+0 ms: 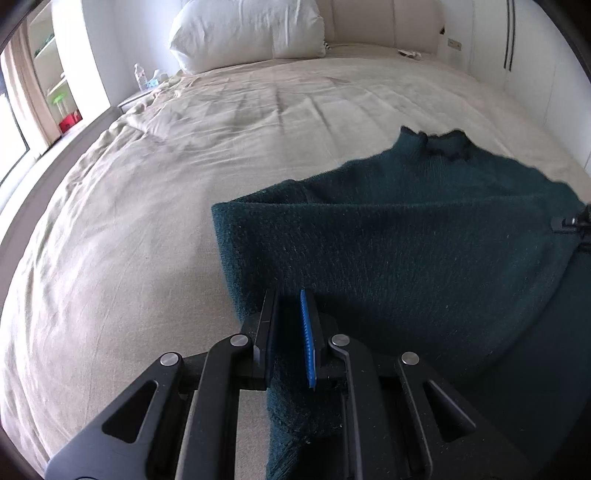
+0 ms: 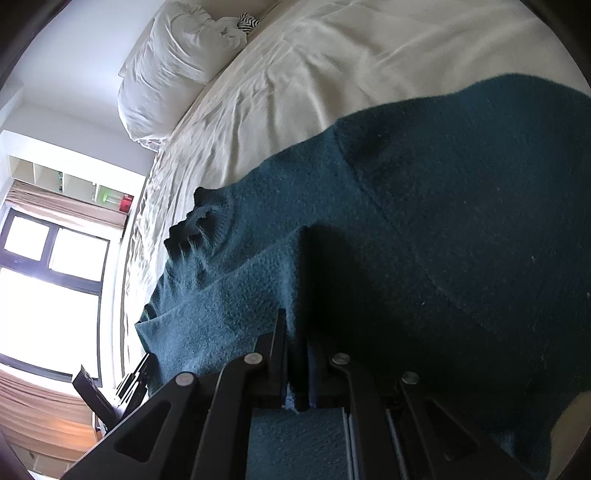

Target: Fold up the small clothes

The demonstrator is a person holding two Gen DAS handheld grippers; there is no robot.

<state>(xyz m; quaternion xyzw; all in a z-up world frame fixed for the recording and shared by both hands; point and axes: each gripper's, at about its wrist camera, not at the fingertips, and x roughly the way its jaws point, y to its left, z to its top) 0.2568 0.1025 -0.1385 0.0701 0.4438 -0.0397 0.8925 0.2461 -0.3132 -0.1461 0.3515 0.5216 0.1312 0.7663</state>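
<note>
Pinched in both pairs of jaws above a bed [image 1: 147, 206] made up with a cream sheet: a dark teal knitted sweater [image 1: 406, 236], its neckline toward the headboard, one sleeve apparently already laid across the body. Left gripper [image 1: 290, 314] clamped tight on a thick fold at the garment's near edge; right gripper [image 2: 295, 343] likewise closed on the knit at the opposite side, jaws nearly together. Held at two edges, probably to keep the fabric taut and level while a fold is carried over. White pillow [image 1: 247, 31] at the head of the bed, water bottle [image 1: 140, 75] on a stand beside it, shelving and a bright window [image 2: 48, 288] beyond. Nothing on the sheet in the sweater's way.
</note>
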